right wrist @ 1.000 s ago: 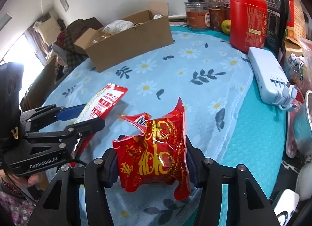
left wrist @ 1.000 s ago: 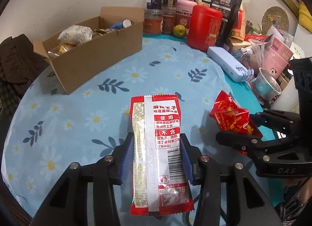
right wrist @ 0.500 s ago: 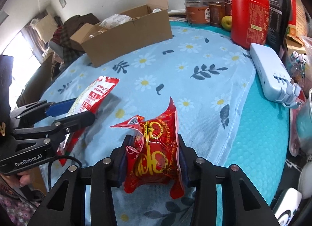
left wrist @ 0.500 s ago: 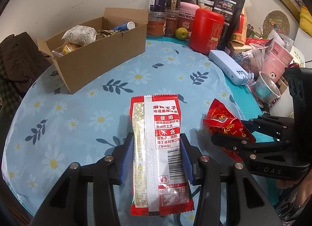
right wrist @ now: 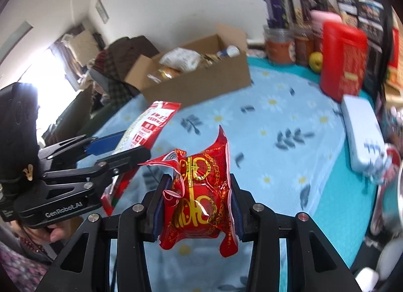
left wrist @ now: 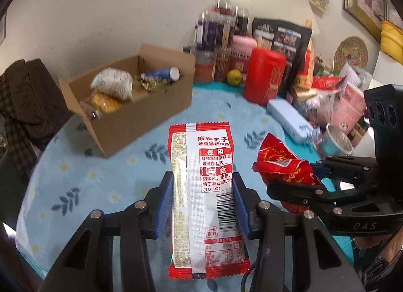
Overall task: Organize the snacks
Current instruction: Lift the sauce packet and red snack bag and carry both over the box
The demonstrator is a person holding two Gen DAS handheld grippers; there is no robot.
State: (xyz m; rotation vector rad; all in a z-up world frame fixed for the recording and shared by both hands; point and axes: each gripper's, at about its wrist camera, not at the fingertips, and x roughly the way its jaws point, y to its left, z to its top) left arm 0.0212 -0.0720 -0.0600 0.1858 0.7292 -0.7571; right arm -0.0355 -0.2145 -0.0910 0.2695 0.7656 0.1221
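A long red-and-white snack packet (left wrist: 199,146) with a barcode is held lengthwise in my left gripper (left wrist: 202,176), blue pads pressing on both its sides, above the floral tablecloth (left wrist: 88,178). My right gripper (right wrist: 199,178) is shut on a crumpled red packet with gold print (right wrist: 201,198), also lifted off the cloth. Each gripper shows in the other's view: the right gripper (left wrist: 289,176) close at the right, the left gripper (right wrist: 136,144) close at the left. An open cardboard box (left wrist: 141,113) with several snacks inside stands beyond, at the back left of the table.
Jars, a red canister (left wrist: 264,77), a black bag and a green apple (left wrist: 234,76) line the back edge. A pale blue power strip (left wrist: 289,120), pink cups and a metal cup (left wrist: 337,140) crowd the right side. Dark clothing (left wrist: 22,95) lies off the table's left.
Both grippers have risen with their packets, so the table looks farther below. The right jaws squeezed tighter on the red packet, which now bulges upright.
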